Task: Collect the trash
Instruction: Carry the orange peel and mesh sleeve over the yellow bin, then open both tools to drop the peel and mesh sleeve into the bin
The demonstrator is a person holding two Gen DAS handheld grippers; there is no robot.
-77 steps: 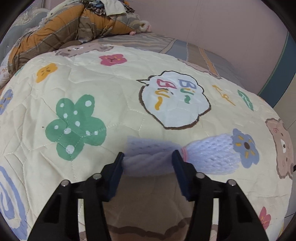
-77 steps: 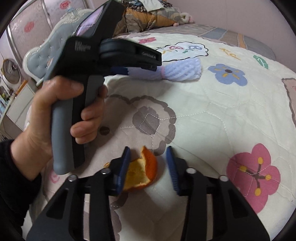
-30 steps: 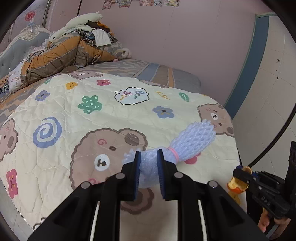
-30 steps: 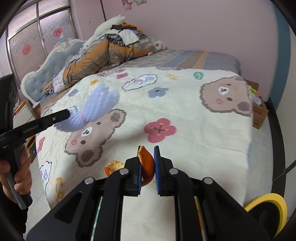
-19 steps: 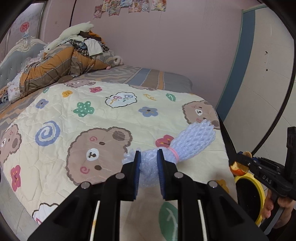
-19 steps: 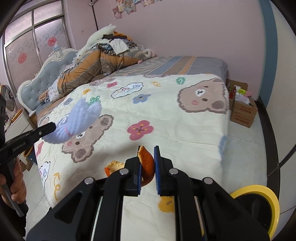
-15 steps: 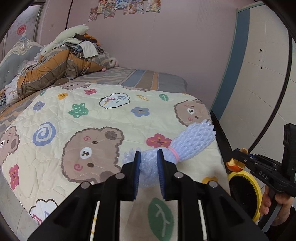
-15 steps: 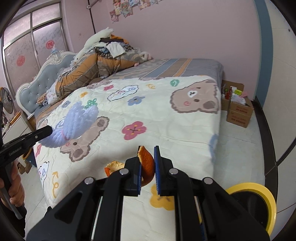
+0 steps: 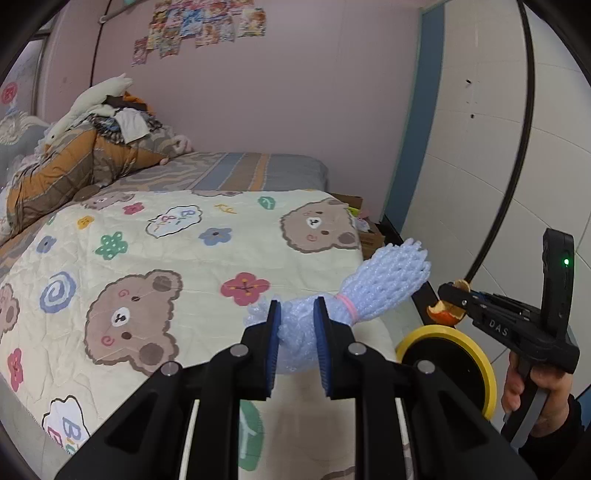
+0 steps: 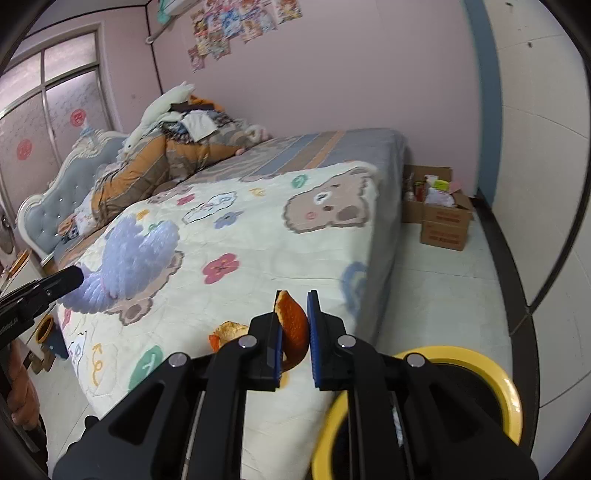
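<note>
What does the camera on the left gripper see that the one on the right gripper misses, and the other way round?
Only the left wrist view shows the hand holding the right gripper. Only the right wrist view shows the window and the whole cardboard box. Both show the bear quilt, the foam net in the left gripper, the orange peel and the yellow-rimmed bin.

You face a pink wall with posters, a bed under a bear-print quilt, a frosted window and a white tiled floor.

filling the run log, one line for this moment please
left tongs: shut on white foam net sleeve | right tongs: shut on orange peel | yellow-rimmed bin: nearby
</note>
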